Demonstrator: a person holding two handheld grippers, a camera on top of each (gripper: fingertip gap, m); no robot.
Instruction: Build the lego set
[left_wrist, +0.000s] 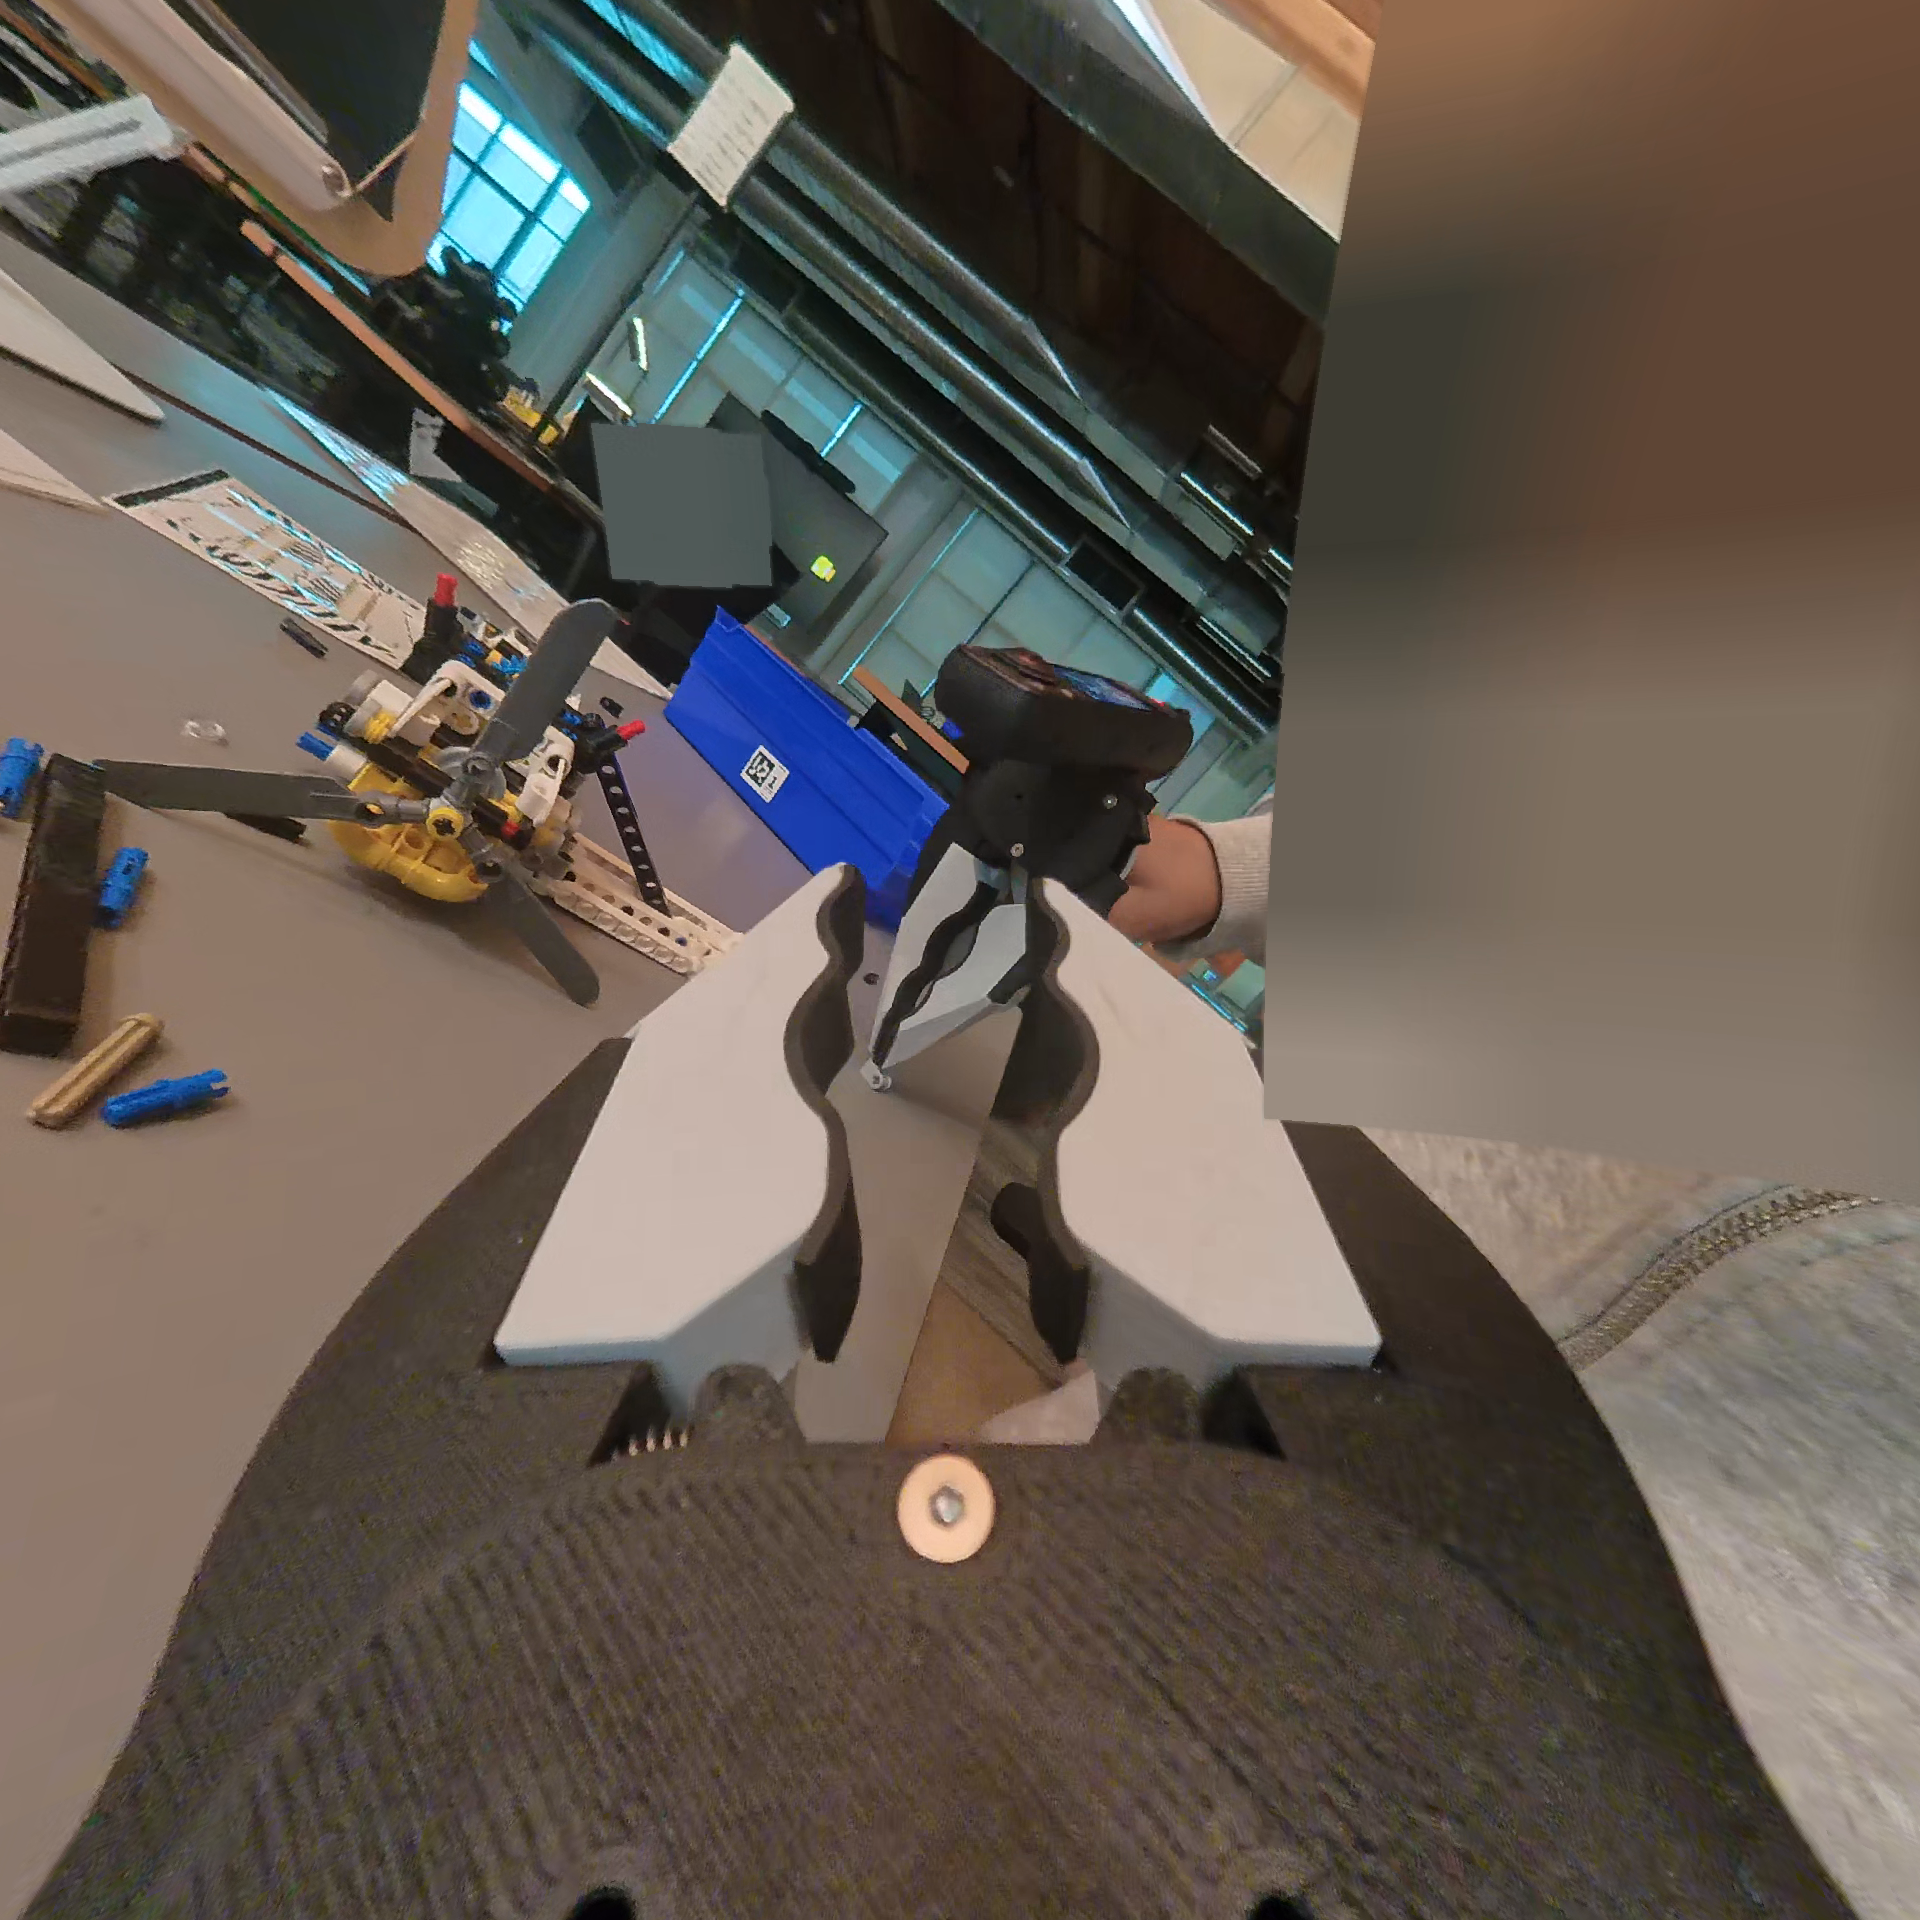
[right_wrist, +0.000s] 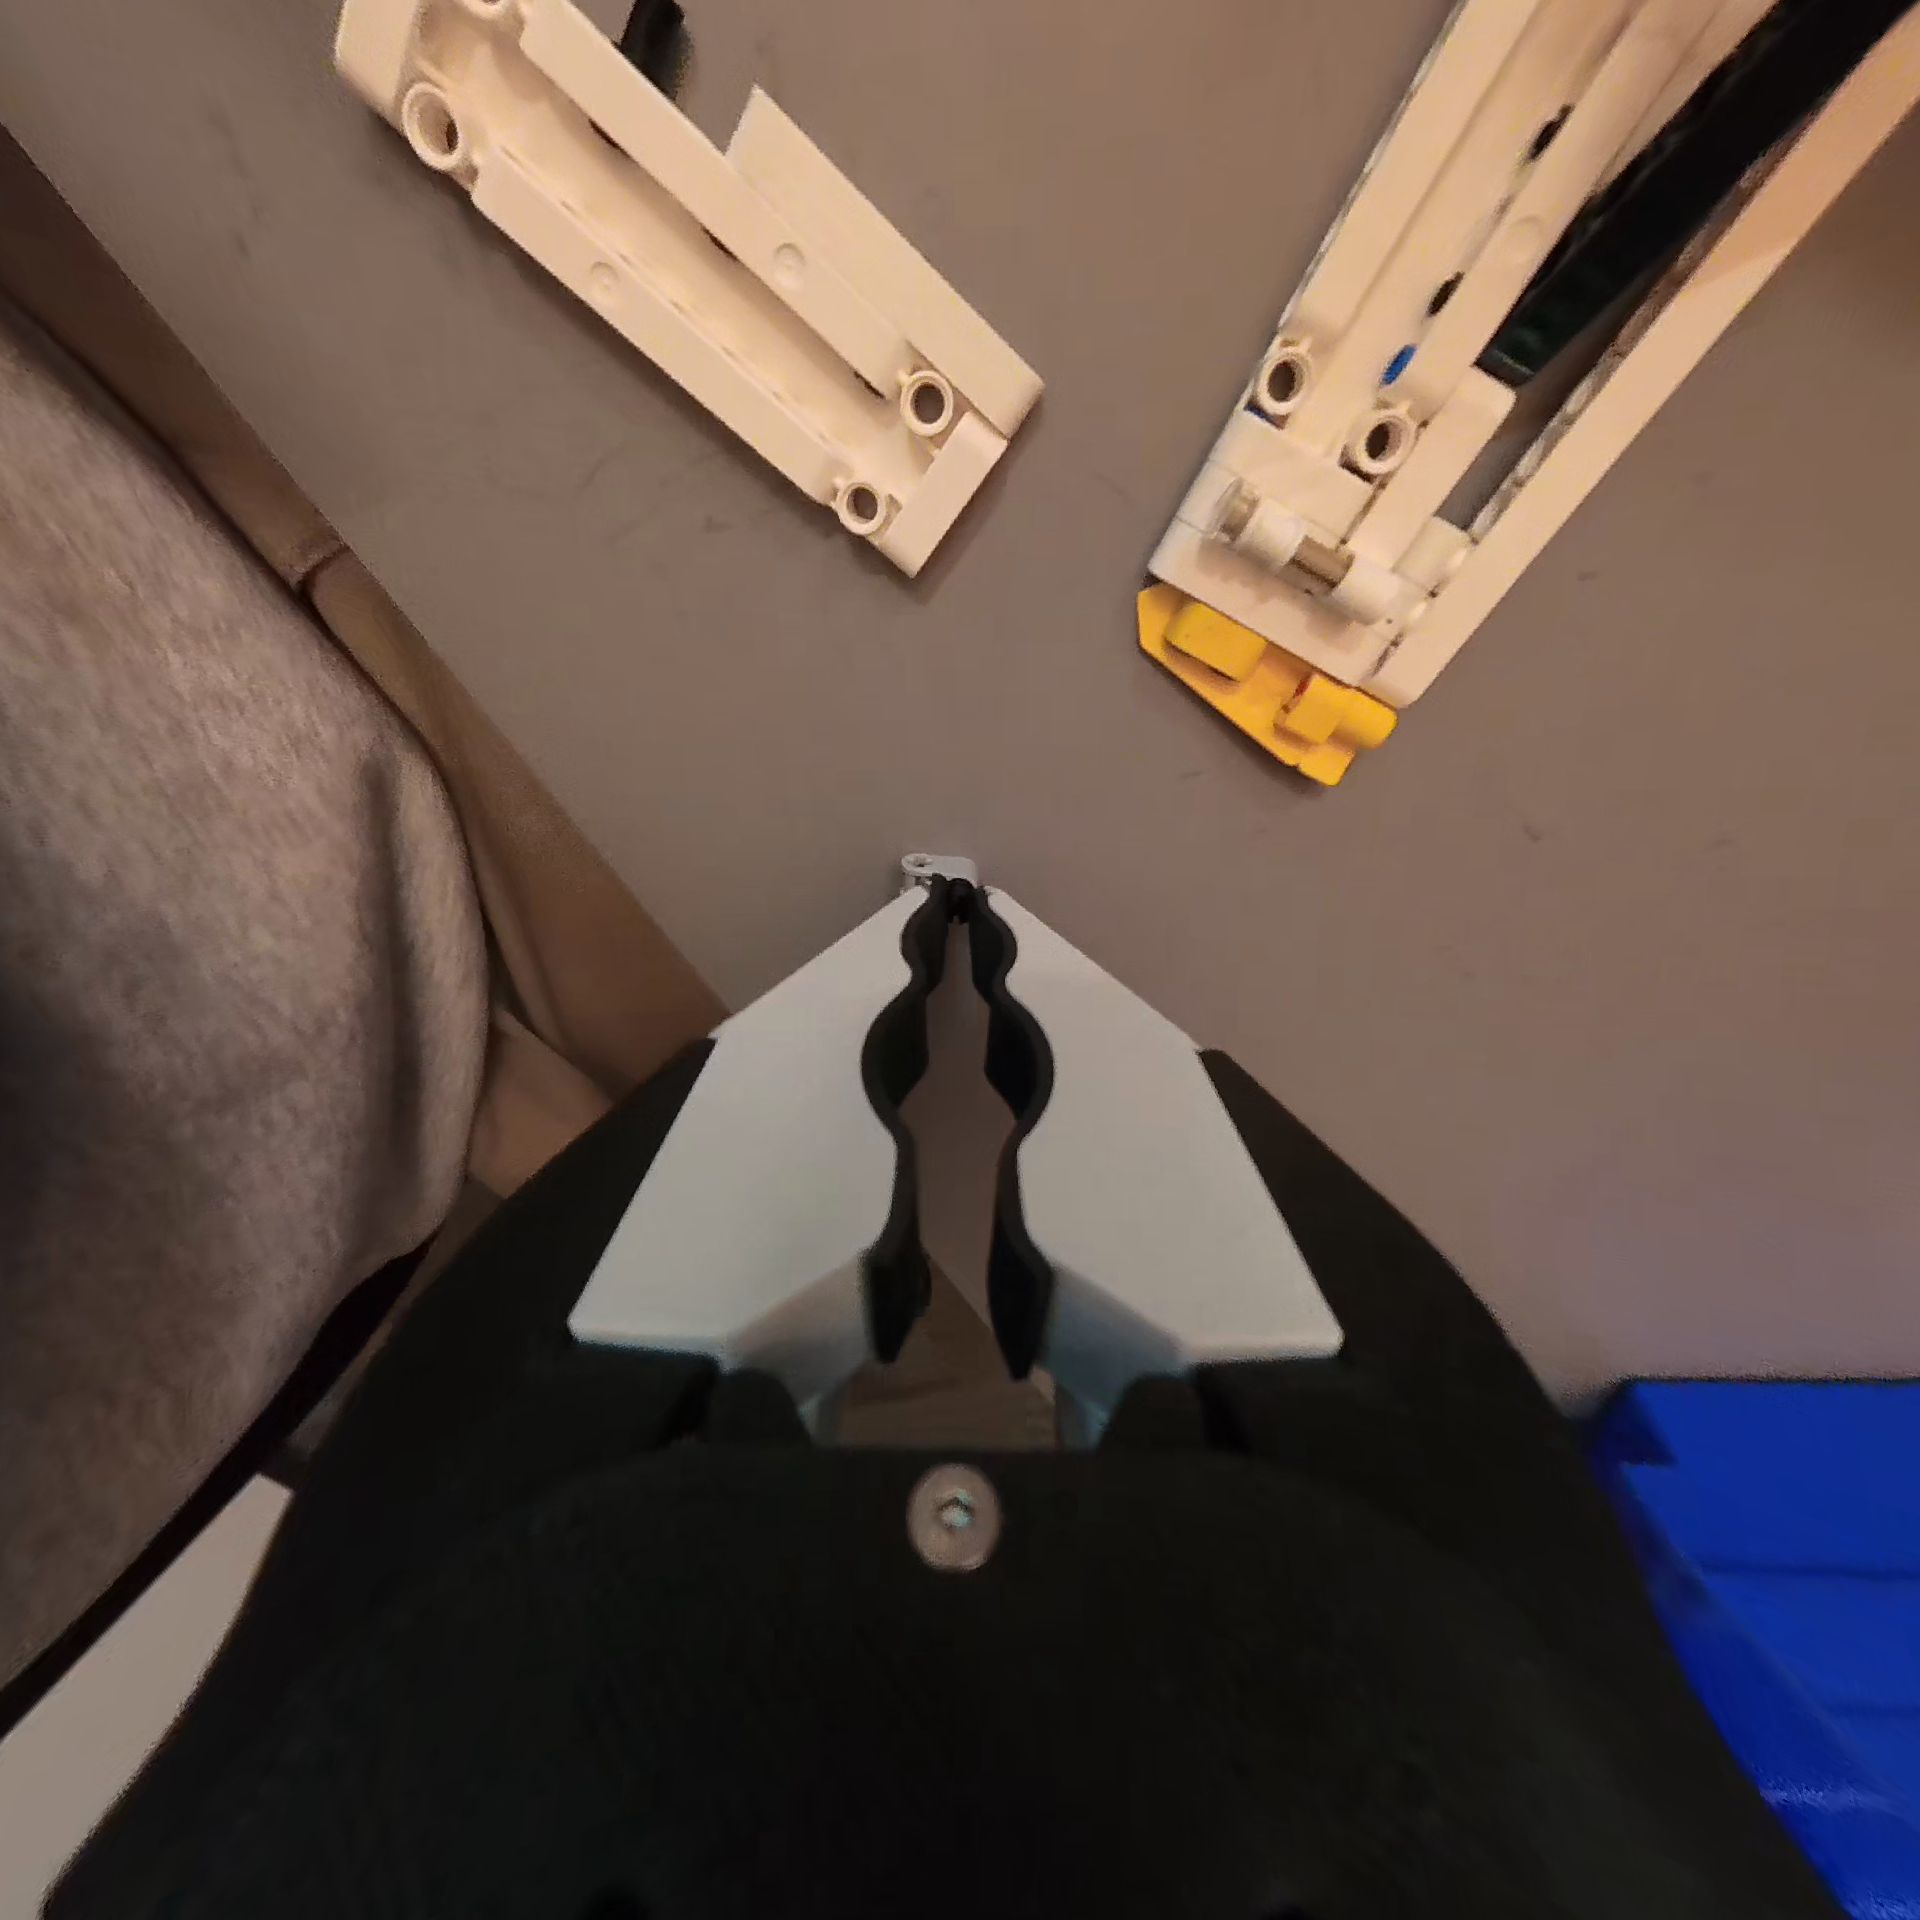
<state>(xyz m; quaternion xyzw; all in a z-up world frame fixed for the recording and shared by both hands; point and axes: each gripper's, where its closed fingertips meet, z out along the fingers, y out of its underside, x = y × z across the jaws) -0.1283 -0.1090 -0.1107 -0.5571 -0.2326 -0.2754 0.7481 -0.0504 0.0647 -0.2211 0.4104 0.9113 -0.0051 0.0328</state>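
My right gripper (right_wrist: 956, 902) is shut on a small light grey Lego piece (right_wrist: 933, 867) and holds it at the grey table (right_wrist: 727, 675). It also shows in the left wrist view (left_wrist: 883, 1070), tips down, beyond my left fingers. My left gripper (left_wrist: 951, 925) is open and empty, low over the table. A part-built Lego plane (left_wrist: 457, 800) with a grey propeller and yellow nose stands to its far left. Two white wing assemblies lie ahead of the right gripper, one at the upper left (right_wrist: 707, 281) and one with a yellow tip (right_wrist: 1268, 675) at the upper right.
A blue bin (left_wrist: 800, 769) stands behind the plane and shows in the right wrist view (right_wrist: 1766, 1558). A black beam (left_wrist: 52, 904), blue pins (left_wrist: 166, 1096) and a tan axle (left_wrist: 94, 1070) lie at the left. An instruction sheet (left_wrist: 270, 561) lies farther back. A grey sleeve (right_wrist: 208, 831) is at the table edge. The tips of one gripper are about 20 centimetres away from the tips of the other. The part-built Lego plane (left_wrist: 457, 800) is about 12 centimetres from my left fingertips and 20 centimetres from my right.
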